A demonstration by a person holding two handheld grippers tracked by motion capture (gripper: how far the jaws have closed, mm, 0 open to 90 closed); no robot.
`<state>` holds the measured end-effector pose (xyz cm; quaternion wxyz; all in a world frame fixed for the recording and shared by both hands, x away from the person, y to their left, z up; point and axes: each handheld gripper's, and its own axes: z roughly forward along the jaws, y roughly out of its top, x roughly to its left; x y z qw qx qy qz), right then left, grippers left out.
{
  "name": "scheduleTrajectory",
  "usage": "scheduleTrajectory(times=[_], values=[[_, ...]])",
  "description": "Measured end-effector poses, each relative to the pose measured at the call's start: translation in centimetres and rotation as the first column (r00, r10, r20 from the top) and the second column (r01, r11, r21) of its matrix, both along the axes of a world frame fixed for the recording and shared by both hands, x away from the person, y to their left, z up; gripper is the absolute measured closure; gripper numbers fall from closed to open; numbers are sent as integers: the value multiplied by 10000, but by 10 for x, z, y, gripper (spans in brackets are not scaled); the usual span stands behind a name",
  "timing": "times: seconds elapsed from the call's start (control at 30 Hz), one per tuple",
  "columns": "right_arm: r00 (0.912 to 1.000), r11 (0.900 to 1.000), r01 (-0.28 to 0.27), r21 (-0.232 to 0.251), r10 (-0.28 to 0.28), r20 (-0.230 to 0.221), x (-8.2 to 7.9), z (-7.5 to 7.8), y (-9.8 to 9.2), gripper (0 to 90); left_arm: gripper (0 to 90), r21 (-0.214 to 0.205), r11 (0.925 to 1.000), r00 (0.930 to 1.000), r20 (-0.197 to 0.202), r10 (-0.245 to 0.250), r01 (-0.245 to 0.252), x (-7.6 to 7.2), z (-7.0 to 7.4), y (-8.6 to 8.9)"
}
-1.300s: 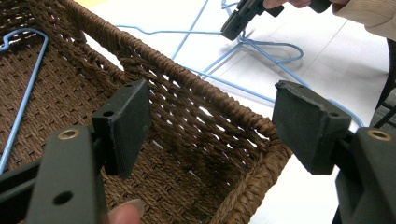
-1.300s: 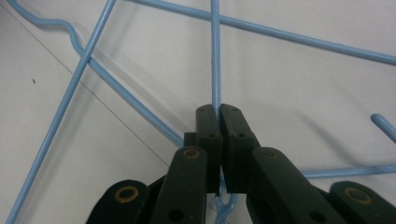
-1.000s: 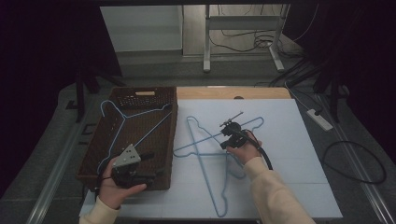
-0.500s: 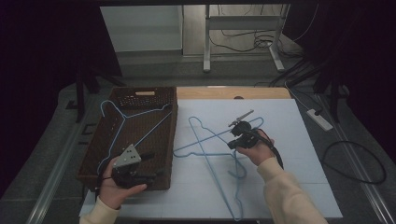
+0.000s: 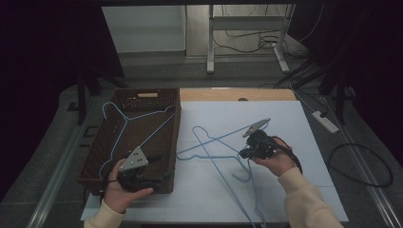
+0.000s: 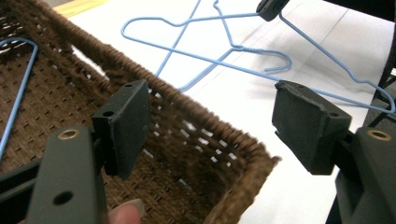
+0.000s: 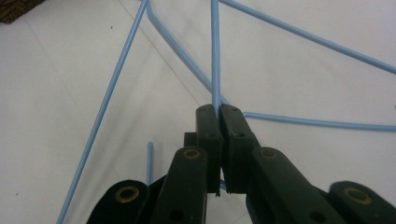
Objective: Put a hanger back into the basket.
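Note:
Two blue wire hangers lie crossed on the white table top (image 5: 294, 180). My right gripper (image 5: 242, 153) is shut on the wire of one hanger (image 5: 253, 194), whose far part trails toward the table's near edge. Up close, that thin blue wire (image 7: 215, 56) rises from between the closed jaws of the right gripper (image 7: 218, 109). The other hanger (image 5: 204, 147) rests flat beside it. A third blue hanger (image 5: 124, 124) lies inside the brown wicker basket (image 5: 177, 118). My left gripper (image 5: 159, 169) hovers open over the basket's near right corner (image 6: 243, 154), nothing between its pads (image 6: 126, 121).
The basket stands at the table's left side. A bare wooden strip (image 5: 266, 95) runs along the far edge. Cables and a power strip (image 5: 325, 121) lie on the floor to the right. White table surface stretches right of the hangers.
My right hand has moved right and a little up, dragging the gripped hanger along with it. The left hand and its gripper have stayed put.

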<state>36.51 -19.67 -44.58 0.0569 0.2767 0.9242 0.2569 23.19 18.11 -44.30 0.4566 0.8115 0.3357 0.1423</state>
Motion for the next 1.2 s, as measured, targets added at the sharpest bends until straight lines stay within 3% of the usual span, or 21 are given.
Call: scheduleTrajectory(times=[0.27,0.4,0.53,0.7,0.87,0.9,0.97,1.0,1.2], values=[[9992,9992,-397,71,398,-49,-8,-5,-6,880,286,386,9978,9986,-23,-534,535,9,13,-27],[9979,9979,-641,61,642,-85,-9,-7,-5,880,283,771,9925,9955,-114,-943,949,22,19,-47],[9961,9962,-868,-5,868,-154,-10,-9,-4,880,280,895,9875,9912,-398,-1266,1297,37,24,-62],[9938,9939,-1104,-23,1104,-147,-13,-8,-4,880,278,1215,9768,9833,-685,-1688,1761,56,27,-83],[9914,9914,-1303,-99,1301,-147,-16,-7,-4,880,277,1578,9569,9667,-1177,-2271,2440,76,25,-104],[9909,9909,-1339,-105,1338,-140,-16,-7,-5,879,277,1797,9497,9635,-1262,-2361,2563,81,23,-111],[9897,9897,-1425,-127,1424,-141,-16,-6,-5,880,280,2003,9431,9605,-1394,-2408,2655,86,22,-116],[9894,9894,-1448,-129,1446,-143,-17,-6,-5,880,280,2342,9311,9561,-1567,-2476,2796,91,21,-121],[9862,9862,-1653,-101,1652,-108,-18,-5,-5,880,284,2321,9231,9457,-1836,-2681,3067,106,20,-134]])
